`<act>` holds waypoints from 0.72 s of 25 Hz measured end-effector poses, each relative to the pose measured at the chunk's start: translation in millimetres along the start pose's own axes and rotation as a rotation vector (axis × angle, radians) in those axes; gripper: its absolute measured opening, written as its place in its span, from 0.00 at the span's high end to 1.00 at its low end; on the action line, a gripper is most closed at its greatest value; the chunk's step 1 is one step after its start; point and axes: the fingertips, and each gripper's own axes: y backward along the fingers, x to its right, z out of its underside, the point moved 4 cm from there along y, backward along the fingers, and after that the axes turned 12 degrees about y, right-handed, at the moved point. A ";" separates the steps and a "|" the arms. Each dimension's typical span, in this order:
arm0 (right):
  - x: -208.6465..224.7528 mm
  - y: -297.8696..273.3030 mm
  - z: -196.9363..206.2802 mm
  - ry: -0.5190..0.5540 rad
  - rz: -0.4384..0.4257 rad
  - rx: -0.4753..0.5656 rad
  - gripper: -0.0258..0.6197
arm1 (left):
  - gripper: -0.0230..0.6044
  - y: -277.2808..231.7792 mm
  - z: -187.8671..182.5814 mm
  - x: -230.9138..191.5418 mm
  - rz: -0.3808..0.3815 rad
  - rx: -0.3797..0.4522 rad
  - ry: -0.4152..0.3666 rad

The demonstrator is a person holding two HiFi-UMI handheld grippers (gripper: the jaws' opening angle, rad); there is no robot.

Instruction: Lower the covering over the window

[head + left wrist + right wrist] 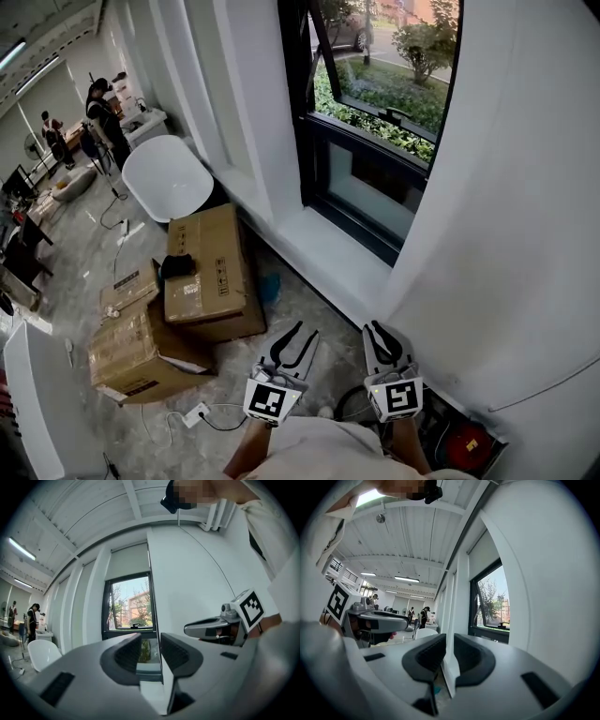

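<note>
Approach step: my left gripper (307,330) and right gripper (372,326) are both empty, jaws apart, held level and well short of the window (375,122). The blind (129,559) hangs raised, covering only the window's top. Next, I judge, I need to reach up and close on its bottom edge or pull, though I can't make out a pull here.

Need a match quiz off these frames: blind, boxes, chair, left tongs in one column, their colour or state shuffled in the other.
Column A
1 blind
2 boxes
3 chair
4 left tongs

Column B
a brown, piled together
b jaws apart, nothing between
c raised, covering only the top of the window
d white, round-backed

Pairs: 1-c, 2-a, 3-d, 4-b
</note>
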 end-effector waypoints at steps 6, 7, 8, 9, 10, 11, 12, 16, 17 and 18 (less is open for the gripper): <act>12.8 -12.4 6.0 0.005 0.001 -0.001 0.86 | 0.75 -20.6 3.4 -4.2 -0.004 -0.010 -0.006; 15.0 -14.5 5.7 0.005 0.001 -0.001 0.86 | 0.75 -24.0 3.7 -5.0 -0.003 -0.012 -0.003; 17.2 -17.1 5.7 0.005 0.001 -0.003 0.86 | 0.75 -27.8 4.0 -6.2 -0.003 -0.014 0.000; 19.5 -20.2 5.7 0.008 0.001 -0.001 0.86 | 0.75 -31.9 4.4 -7.9 -0.002 -0.015 0.002; 21.9 -23.8 6.1 0.012 0.001 0.002 0.86 | 0.75 -36.4 5.2 -10.0 0.000 -0.015 0.003; 24.2 -27.8 7.4 0.015 0.003 0.002 0.86 | 0.75 -41.1 6.4 -12.7 0.002 -0.015 0.003; 26.6 -32.2 9.9 0.017 0.007 -0.001 0.86 | 0.75 -46.3 8.1 -15.8 0.005 -0.015 0.002; 37.9 -51.1 21.3 0.014 0.024 -0.026 0.86 | 0.75 -69.8 15.3 -29.8 0.014 -0.015 0.004; 40.6 -56.7 21.9 0.015 0.029 -0.023 0.86 | 0.75 -75.6 16.8 -34.1 0.018 -0.017 0.003; 43.7 -62.9 22.1 0.017 0.036 -0.020 0.86 | 0.75 -81.8 17.4 -38.8 0.023 -0.018 0.001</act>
